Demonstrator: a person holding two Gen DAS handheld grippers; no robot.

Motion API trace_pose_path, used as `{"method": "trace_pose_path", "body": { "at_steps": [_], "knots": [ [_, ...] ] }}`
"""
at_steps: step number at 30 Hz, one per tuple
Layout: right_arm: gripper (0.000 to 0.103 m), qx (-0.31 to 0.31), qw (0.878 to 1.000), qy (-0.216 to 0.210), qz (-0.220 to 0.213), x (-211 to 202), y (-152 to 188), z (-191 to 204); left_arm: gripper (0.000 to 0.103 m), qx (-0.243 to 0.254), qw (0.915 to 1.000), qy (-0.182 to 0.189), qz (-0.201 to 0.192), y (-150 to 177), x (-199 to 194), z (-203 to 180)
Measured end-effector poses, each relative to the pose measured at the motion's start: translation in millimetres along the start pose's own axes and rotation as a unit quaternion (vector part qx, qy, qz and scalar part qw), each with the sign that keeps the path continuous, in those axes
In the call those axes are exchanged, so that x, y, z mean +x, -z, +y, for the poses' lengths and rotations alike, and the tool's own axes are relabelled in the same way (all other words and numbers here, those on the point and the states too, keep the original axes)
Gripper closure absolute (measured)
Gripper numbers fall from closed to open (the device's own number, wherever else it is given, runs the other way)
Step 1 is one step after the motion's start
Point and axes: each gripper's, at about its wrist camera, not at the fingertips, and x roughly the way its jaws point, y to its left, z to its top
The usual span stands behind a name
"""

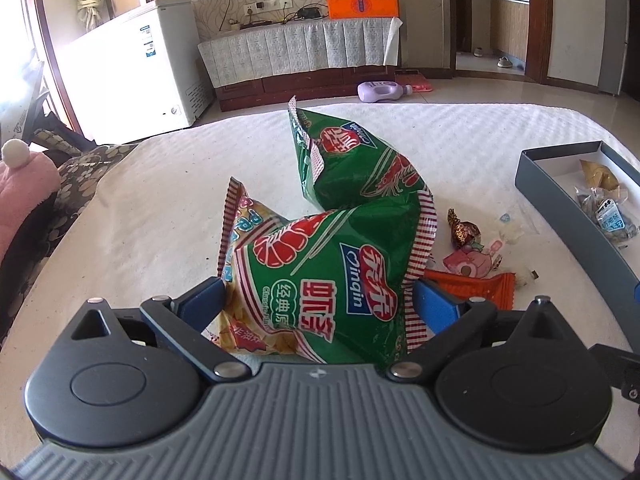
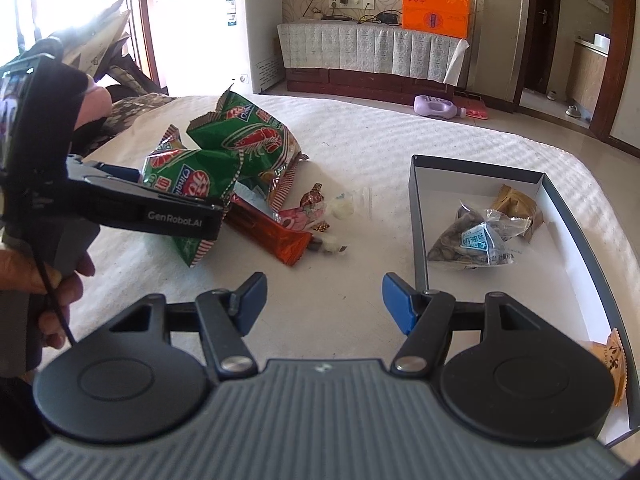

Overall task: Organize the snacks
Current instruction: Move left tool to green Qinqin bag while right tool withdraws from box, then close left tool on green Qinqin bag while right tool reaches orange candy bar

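My left gripper (image 1: 316,300) has its blue pads on either side of a green shrimp-chip bag (image 1: 320,280) and grips it; from the right wrist view the same bag (image 2: 192,184) sits in the left gripper (image 2: 200,216). A second green shrimp-chip bag (image 1: 352,164) lies behind it on the white cloth. An orange-red wrapper (image 2: 272,232), a brown foil candy (image 2: 312,198) and a pink sweet (image 2: 296,216) lie beside the bags. My right gripper (image 2: 322,302) is open and empty above the cloth, left of the grey box (image 2: 418,216).
The grey box holds a clear packet of seeds (image 2: 476,240) and a tan packet (image 2: 516,204); another orange packet (image 2: 612,364) lies at its near end. The table (image 2: 360,140) has a white cloth. A purple bottle (image 2: 436,106) lies on the floor beyond.
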Motion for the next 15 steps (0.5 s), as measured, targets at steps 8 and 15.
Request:
{"method": "trace_pose_path", "body": {
  "at_steps": [8,15],
  "knots": [
    [0.037,-0.002,1.0,-0.002,0.0,0.2,-0.2,1.5,0.017,0.008,0.9999,0.01,-0.007,-0.6,-1.2,-0.2],
    [0.037,0.002,1.0,-0.006,-0.005,0.9,-1.1,2.4,0.032,0.001,0.9996,0.022,-0.017,0.3,-8.3,4.0]
  ]
}}
